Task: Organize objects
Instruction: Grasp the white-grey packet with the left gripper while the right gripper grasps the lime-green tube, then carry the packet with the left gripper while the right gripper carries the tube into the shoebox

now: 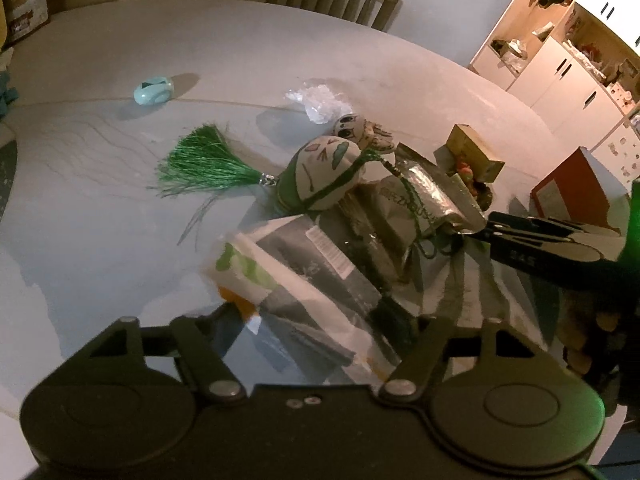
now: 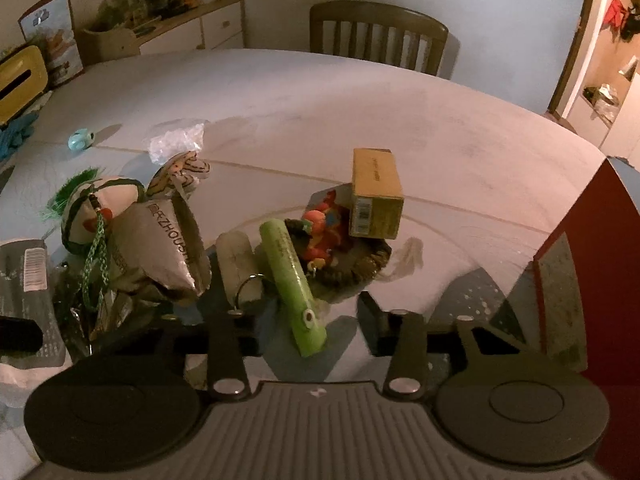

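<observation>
- The silver foil pouch [image 2: 172, 248] carries dark capital letters along its face; "ZHOUS" can be read, and the first and last letters are lost in the creases. The same print shows on the pouch in the left wrist view [image 1: 416, 204], again only in part.
- The black finger of the other gripper [image 1: 532, 240] bears small pale digits that look like "345".
- The yellow-brown carton [image 2: 376, 196] has a barcode on its near end and a short line of print on top, too small to read.
- The clear plastic package [image 1: 304, 264] carries a white barcode label; its digits are illegible.
</observation>
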Demonstrator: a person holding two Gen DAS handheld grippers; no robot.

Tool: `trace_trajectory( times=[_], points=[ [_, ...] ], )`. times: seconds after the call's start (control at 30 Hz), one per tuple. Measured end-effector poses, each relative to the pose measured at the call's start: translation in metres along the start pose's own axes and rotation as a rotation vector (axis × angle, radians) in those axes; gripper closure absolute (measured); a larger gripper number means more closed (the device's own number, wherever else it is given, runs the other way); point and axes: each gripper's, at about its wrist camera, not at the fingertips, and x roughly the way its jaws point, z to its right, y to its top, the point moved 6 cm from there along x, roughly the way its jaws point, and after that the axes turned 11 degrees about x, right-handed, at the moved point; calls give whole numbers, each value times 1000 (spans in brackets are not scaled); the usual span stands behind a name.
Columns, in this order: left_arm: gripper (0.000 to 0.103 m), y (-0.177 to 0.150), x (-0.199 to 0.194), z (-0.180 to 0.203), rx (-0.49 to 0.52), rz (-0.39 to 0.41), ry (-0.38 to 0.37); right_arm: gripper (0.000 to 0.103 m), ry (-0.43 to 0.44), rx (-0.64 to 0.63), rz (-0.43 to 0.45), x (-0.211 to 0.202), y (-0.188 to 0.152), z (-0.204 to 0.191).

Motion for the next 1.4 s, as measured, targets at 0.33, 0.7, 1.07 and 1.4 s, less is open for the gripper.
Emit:
trace_trajectory(
  times=[0.33, 0.7, 1.07, 1.4],
  points=[
    [62, 2, -12, -4, -24, 17, -32, 85, 8, 26, -19, -5, -2, -5],
    [76, 0, -29, 0, 3, 23, -42, 87, 1, 150, -5, -39, -11, -4],
    [78, 8, -69, 26, 64, 93, -140, 87, 37, 221, 43, -112, -27, -5],
    [78, 35, -89, 89, 152, 129, -237, 87, 22, 268, 97, -172, -31, 22]
  ],
)
